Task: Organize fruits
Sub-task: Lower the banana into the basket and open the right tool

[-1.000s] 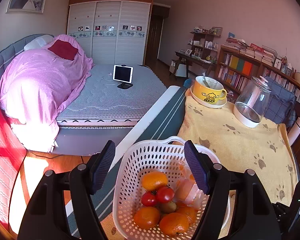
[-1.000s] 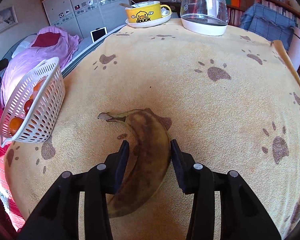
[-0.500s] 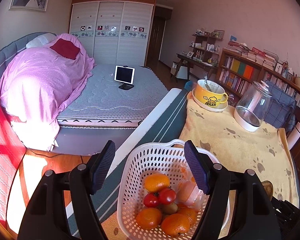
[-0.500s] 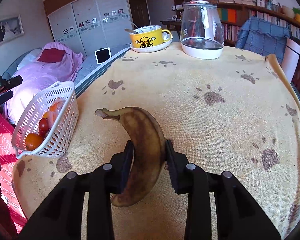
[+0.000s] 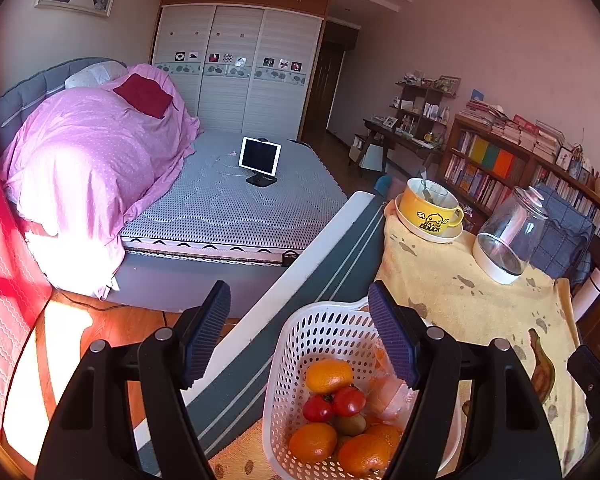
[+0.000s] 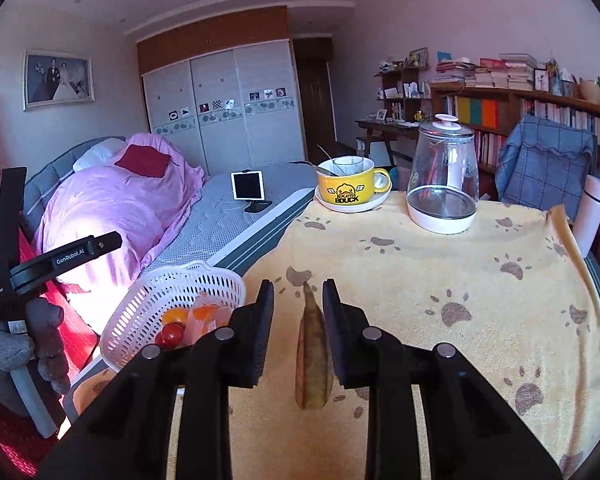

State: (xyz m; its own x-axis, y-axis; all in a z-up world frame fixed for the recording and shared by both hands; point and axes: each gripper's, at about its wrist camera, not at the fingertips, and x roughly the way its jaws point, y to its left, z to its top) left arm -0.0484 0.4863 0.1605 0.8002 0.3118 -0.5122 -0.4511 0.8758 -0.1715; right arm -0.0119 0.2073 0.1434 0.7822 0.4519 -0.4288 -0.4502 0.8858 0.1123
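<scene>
A brown-spotted banana (image 6: 314,360) is lifted off the yellow paw-print cloth (image 6: 440,280), seen end-on, with my right gripper (image 6: 298,284) shut on it. In the left wrist view the same banana (image 5: 542,368) shows at the far right. A white plastic basket (image 5: 288,344) holds oranges (image 5: 328,376), two tomatoes (image 5: 348,400) and a pink bag. The basket (image 6: 172,280) sits at the table's left edge, left of the banana. My left gripper (image 5: 296,292) is open with nothing between its fingers, hovering over the basket's near left rim.
At the table's far end stand a yellow mug on a saucer (image 6: 350,192) and a glass kettle (image 6: 444,184). A gloved hand (image 6: 4,344) holds the other gripper's handle at the left. A bed (image 5: 228,204) lies beyond the table edge, bookshelves (image 5: 500,160) on the right.
The right gripper closed on the banana, lifted it off the cloth and tilted level; the banana now points away from the camera. The left gripper shifted slightly left of the basket.
</scene>
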